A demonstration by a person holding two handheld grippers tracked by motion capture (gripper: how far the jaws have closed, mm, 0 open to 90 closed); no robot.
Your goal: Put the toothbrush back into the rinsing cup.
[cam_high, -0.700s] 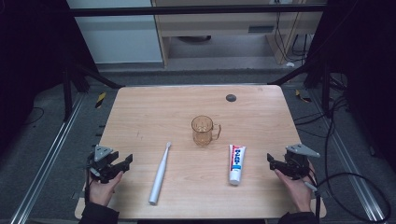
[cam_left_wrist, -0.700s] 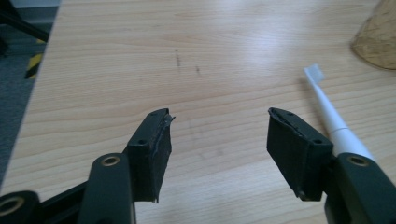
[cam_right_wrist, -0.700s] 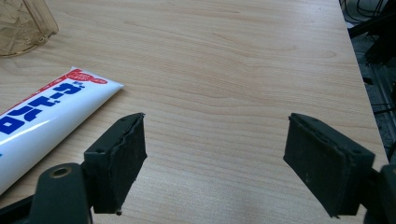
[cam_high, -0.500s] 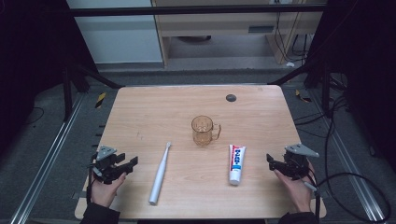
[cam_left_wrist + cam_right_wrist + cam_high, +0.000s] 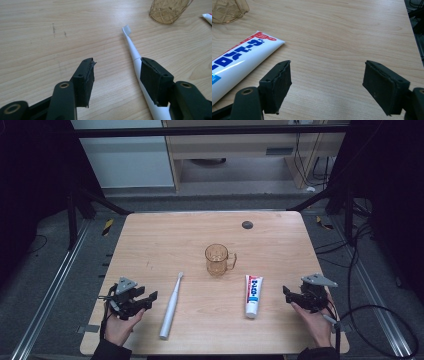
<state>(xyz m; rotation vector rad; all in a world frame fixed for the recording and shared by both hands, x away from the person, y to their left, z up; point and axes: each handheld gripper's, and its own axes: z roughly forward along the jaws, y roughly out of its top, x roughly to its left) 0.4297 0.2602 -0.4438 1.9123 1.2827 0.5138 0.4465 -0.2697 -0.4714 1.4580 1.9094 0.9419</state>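
Worktop (image 5: 150,240) of pale wood carries everything, with an amber mug (image 5: 218,259) upright near its middle. Toothpaste tube (image 5: 253,295) lies flat, nearer the person and right of the mug; a white toothbrush (image 5: 171,305) lies flat, nearer and left. Left tool (image 5: 142,299) sits released just left of the toothbrush, one jaw beside its handle. Right tool (image 5: 287,293), released too, rests right of the tube, apart from it.

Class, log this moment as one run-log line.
left tool: open, beside toothbrush | right tool: open, beside toothpaste | mug: upright
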